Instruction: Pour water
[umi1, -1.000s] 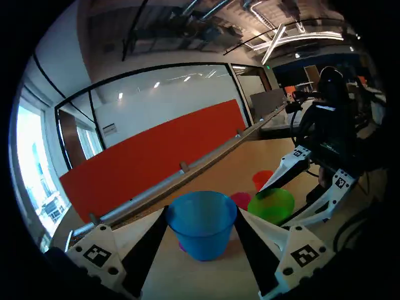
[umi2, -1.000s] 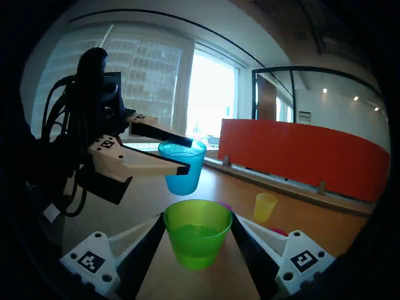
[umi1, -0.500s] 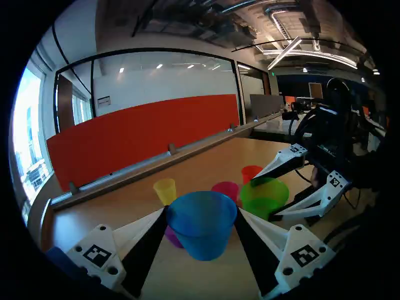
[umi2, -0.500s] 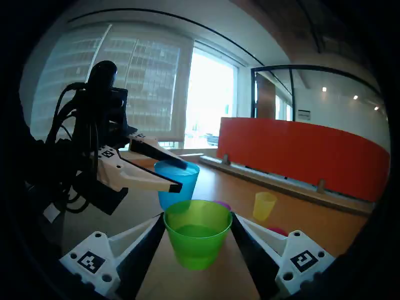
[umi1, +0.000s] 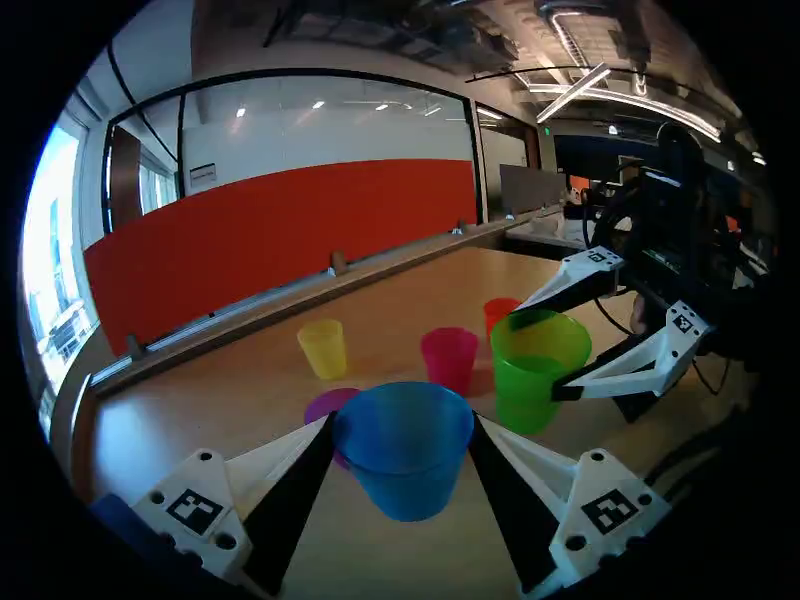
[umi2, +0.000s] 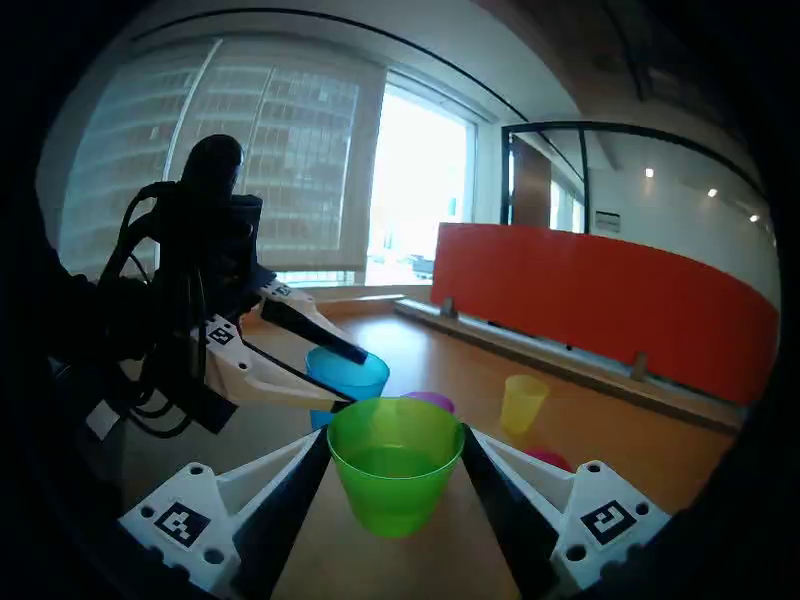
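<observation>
A blue cup stands upright between the fingers of my left gripper, which is shut on it. My right gripper is shut on a green cup holding some liquid. In the left gripper view the green cup hangs to the right, a little farther off, in the right gripper. In the right gripper view the blue cup sits low at left, just behind the green cup's rim, held by the left gripper.
On the wooden table stand a yellow cup, a pink cup, a red cup and a purple cup. An orange partition runs along the table's far edge. Windows lie behind the left gripper.
My left gripper has levelled out and dropped lower with the blue cup, so more of the table and cups come into its view. The green cup stays steady in my right gripper.
</observation>
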